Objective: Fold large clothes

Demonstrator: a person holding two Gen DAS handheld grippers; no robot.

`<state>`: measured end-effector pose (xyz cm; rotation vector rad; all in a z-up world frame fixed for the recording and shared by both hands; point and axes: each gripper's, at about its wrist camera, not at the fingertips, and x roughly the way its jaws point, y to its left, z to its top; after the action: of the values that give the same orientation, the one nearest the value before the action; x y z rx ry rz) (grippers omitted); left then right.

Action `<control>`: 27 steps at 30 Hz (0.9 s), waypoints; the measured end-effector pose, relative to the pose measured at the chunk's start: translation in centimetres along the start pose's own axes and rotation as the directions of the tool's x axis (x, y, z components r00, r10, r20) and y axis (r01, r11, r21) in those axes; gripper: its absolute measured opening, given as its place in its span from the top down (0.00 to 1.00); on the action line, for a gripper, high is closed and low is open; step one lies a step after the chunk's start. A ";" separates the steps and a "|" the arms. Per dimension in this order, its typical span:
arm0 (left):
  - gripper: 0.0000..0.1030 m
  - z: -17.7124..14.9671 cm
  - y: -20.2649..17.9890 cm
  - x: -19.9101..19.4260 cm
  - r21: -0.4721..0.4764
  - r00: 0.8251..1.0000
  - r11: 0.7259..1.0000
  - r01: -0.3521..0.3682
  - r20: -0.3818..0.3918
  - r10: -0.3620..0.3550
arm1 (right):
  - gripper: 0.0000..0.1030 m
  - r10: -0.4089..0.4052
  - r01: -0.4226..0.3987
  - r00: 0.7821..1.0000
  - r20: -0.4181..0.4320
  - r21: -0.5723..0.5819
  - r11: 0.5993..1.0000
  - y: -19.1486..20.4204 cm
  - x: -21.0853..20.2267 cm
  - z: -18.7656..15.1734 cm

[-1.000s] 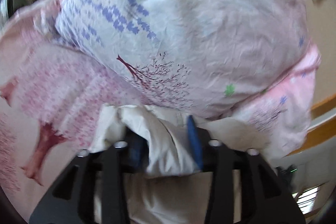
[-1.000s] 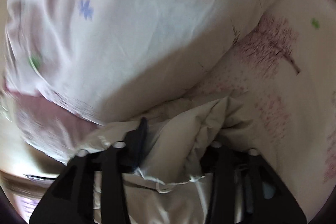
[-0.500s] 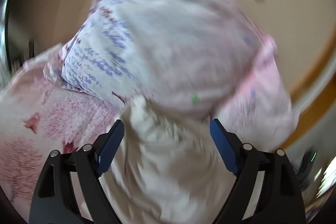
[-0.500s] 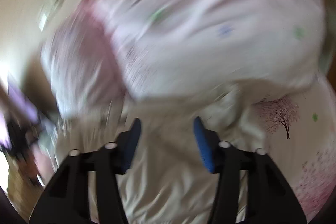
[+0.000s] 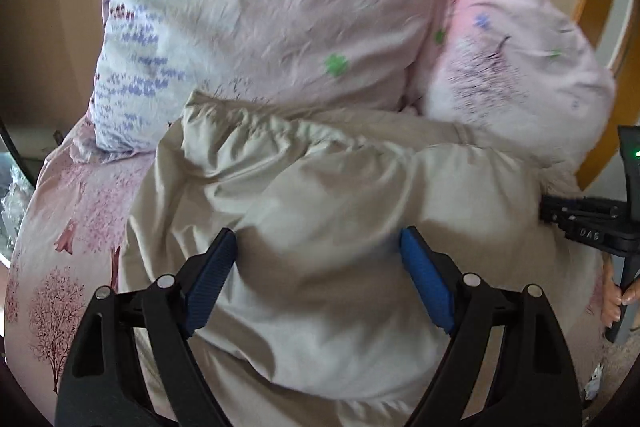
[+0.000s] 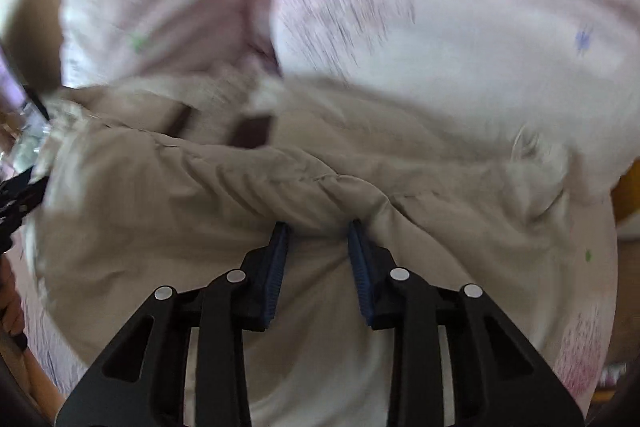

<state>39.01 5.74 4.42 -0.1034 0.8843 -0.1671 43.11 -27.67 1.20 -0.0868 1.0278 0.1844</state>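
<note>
A puffy beige padded garment (image 5: 320, 211), quilted and soft like a down jacket, lies heaped on a bed covered with a pink sheet printed with small trees (image 5: 64, 267). It rests up against two plump pillows in pale printed cases (image 5: 260, 7) at the head.

The left gripper (image 5: 318, 275) hovers over the near side of the garment with its blue pads (image 5: 210, 281) spread wide; nothing is pinched between them, the cloth simply bulging below. The right gripper (image 6: 318, 263) stands much narrower, its jaws having just been closing, and a ridge of the beige fabric by a gathered seam (image 6: 320, 183) sits right at the pad tips. Whether the pads already press on that ridge I cannot tell, as the view is blurred. In the left view the other tool's black frame (image 5: 592, 227) shows at the right edge, beside the garment.

This garment looks light but bulky. It will compress under a pinch, spring back, and its smooth shell may slide out of a shallow grip. I would take it at a seam, hem or cuff, where the layers are stitched and thinner, rather than across a fat padded panel. Folds will probably need pressing down to stay.
</note>
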 end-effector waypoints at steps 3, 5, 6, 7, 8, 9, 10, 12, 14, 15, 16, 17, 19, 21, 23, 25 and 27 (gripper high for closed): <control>0.18 0.6 0.5 1.4 -0.025 0.999 0.999 -0.022 -0.029 0.022 | 0.69 0.022 -0.015 0.995 -0.095 0.070 0.997 -0.9 2.4 0.9; 0.18 1.0 0.4 2.0 -0.021 0.997 0.998 -0.064 -0.037 0.063 | 0.69 0.031 -0.017 0.991 -0.133 0.107 0.994 -1.4 3.2 1.5; 0.19 1.1 0.3 2.2 -0.015 0.996 0.997 -0.079 -0.037 0.078 | 0.69 0.038 -0.019 0.988 -0.148 0.126 0.992 -1.7 3.6 1.8; 0.19 1.4 0.2 2.5 -0.007 0.994 0.995 -0.099 -0.039 0.098 | 0.69 0.045 -0.022 0.986 -0.161 0.144 0.989 -1.9 3.9 2.1; 0.19 1.5 0.2 2.7 -0.008 0.994 0.995 -0.103 -0.045 0.103 | 0.69 0.054 -0.029 0.985 -0.164 0.150 0.988 -2.1 4.1 2.2; 0.20 1.5 0.5 2.6 -0.021 0.994 0.995 -0.093 -0.053 0.092 | 0.69 0.062 -0.038 0.985 -0.160 0.150 0.988 -2.2 4.0 2.2; 0.20 1.4 0.7 2.2 -0.034 0.996 0.996 -0.076 -0.052 0.075 | 0.69 0.081 -0.062 0.988 -0.133 0.142 0.988 -2.5 3.2 2.0; 0.21 0.8 1.7 0.6 -0.040 0.999 0.998 -0.040 -0.022 0.039 | 0.68 0.111 -0.105 0.993 -0.040 0.133 0.985 -3.5 0.6 0.7; 0.21 0.3 2.6 -0.9 -0.029 0.998 0.998 -0.062 0.016 0.063 | 0.67 0.140 -0.144 0.990 0.034 0.152 0.978 -5.3 -2.0 -1.1; 0.21 0.1 3.0 -1.3 -0.033 0.997 0.997 -0.069 0.021 0.069 | 0.66 0.150 -0.160 0.986 0.070 0.174 0.972 -6.4 -3.1 -1.8; 0.21 -0.1 3.9 -1.7 -0.046 0.997 0.996 -0.073 0.019 0.074 | 0.64 0.151 -0.170 0.983 0.103 0.210 0.963 -7.8 -4.0 -2.6; 0.20 0.0 4.4 -1.7 -0.054 0.997 0.995 -0.078 0.014 0.079 | 0.64 0.137 -0.161 0.984 0.114 0.236 0.958 -8.8 -4.5 -3.0; 0.20 0.0 5.3 -1.0 -0.067 0.994 0.992 -0.105 -0.015 0.104 | 0.63 0.090 -0.112 0.992 0.091 0.281 0.953 -10.6 -3.5 -3.5; 0.20 0.0 5.7 0.1 -0.083 0.994 0.991 -0.106 -0.046 0.102 | 0.64 0.100 -0.102 0.995 0.024 0.340 0.935 -11.9 -1.4 -3.9; 0.18 -0.1 6.1 1.4 -0.104 0.992 0.988 -0.110 -0.073 0.103 | 0.67 0.170 -0.154 0.985 -0.006 0.394 0.906 -13.2 1.3 -4.3; 0.17 -0.2 6.2 2.2 -0.105 0.990 0.987 -0.122 -0.084 0.113 | 0.67 0.186 -0.169 0.983 0.000 0.414 0.895 -13.5 2.1 -4.2; 0.16 -0.1 6.3 2.8 -0.109 0.988 0.986 -0.129 -0.097 0.118 | 0.67 0.175 -0.156 0.984 -0.008 0.416 0.896 -13.5 2.3 -4.2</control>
<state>41.26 11.41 1.24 -0.1489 0.9877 -0.0044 43.32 -41.32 -3.16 0.3873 1.1008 0.1158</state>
